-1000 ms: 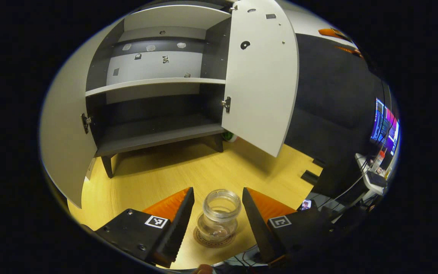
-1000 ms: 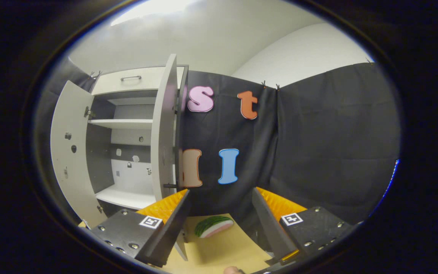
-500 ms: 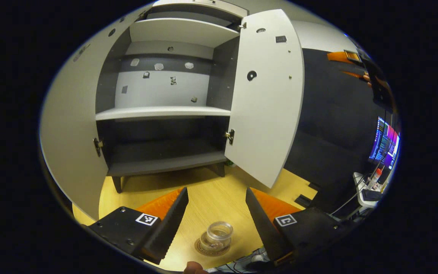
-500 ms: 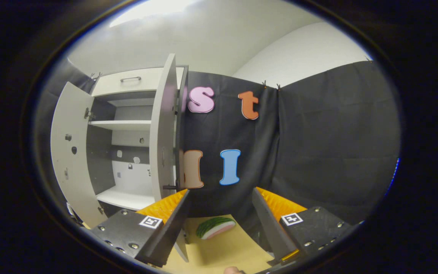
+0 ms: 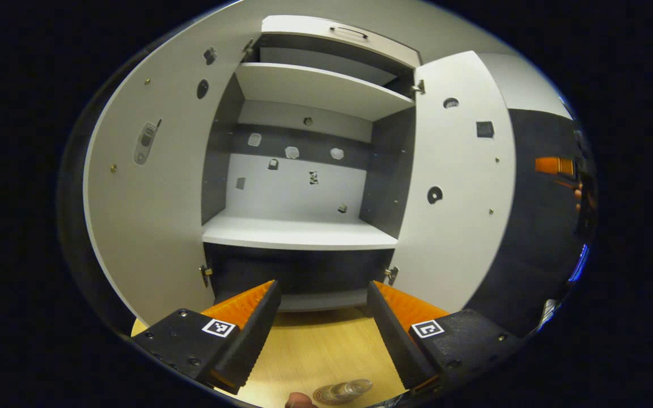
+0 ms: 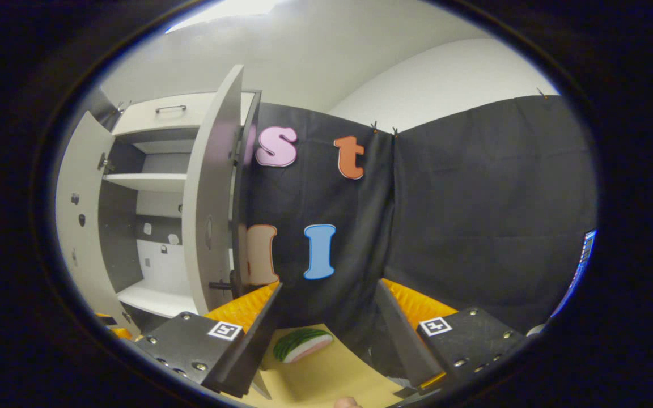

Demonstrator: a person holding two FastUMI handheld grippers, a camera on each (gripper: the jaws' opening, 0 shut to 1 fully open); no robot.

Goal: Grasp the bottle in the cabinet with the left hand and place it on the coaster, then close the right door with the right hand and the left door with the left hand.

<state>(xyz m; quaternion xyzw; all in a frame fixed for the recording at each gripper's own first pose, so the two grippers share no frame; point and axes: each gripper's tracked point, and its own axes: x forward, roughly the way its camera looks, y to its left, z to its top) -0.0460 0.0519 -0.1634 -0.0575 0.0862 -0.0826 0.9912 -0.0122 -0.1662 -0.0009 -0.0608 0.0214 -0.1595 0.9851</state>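
Standing on coaster point(image 5: 326, 395) (table edge) — bottle point(image 5: 349, 389); left claw point(image 5: 322, 297) agape | right claw point(image 6: 328, 297) agape; both doors open

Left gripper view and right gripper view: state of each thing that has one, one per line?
left gripper: open, holding nothing
right gripper: open, holding nothing
left cabinet door: open
right cabinet door: open
glass bottle: upright on the coaster, released, at the bottom edge of the left gripper view
middle cabinet shelf: nothing on it
watermelon slice toy: lying on the wooden table, untouched
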